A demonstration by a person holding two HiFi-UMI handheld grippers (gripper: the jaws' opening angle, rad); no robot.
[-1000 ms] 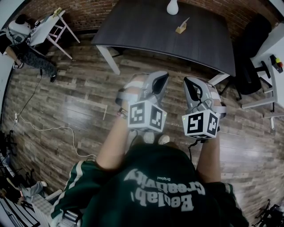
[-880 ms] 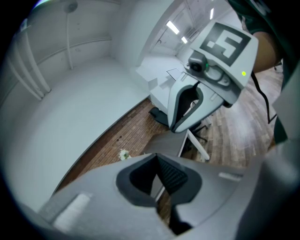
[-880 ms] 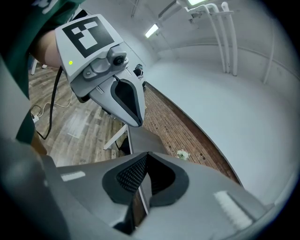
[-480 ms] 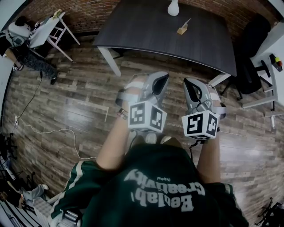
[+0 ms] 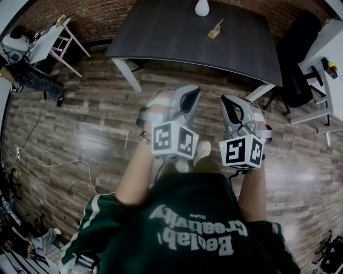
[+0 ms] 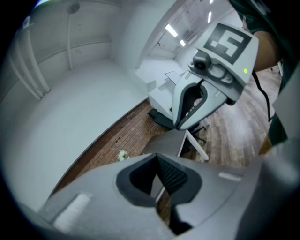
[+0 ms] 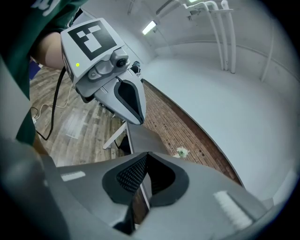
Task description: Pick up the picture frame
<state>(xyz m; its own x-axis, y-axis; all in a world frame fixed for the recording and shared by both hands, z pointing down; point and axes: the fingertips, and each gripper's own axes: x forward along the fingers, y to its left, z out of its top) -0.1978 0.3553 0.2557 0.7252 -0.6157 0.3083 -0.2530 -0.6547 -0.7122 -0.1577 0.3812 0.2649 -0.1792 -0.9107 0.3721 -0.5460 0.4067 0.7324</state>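
Observation:
The picture frame [image 5: 214, 31], small and wooden, stands on the far part of the dark table [image 5: 177, 37], beside a white vase [image 5: 202, 7]. I hold both grippers side by side over the wooden floor, well short of the table and pointing toward it. The left gripper [image 5: 194, 92] has its jaws together with nothing between them. So does the right gripper [image 5: 228, 100]. In the left gripper view the jaw tips [image 6: 157, 158] meet in front of the table [image 6: 168, 143]. The right gripper view shows the same, with the tips [image 7: 146, 154] closed and the table [image 7: 140, 136] ahead.
A white wooden stand [image 5: 59, 35] and a seated person [image 5: 27, 75] are at the far left. To the right of the table are a black office chair [image 5: 297, 80] and a white rack [image 5: 324, 91]. A cable [image 5: 53, 160] trails over the floor at left.
A light shoe has come forward under the grippers, and the table has slid slightly left and up in the head view. Both grippers stay shut, side by side.

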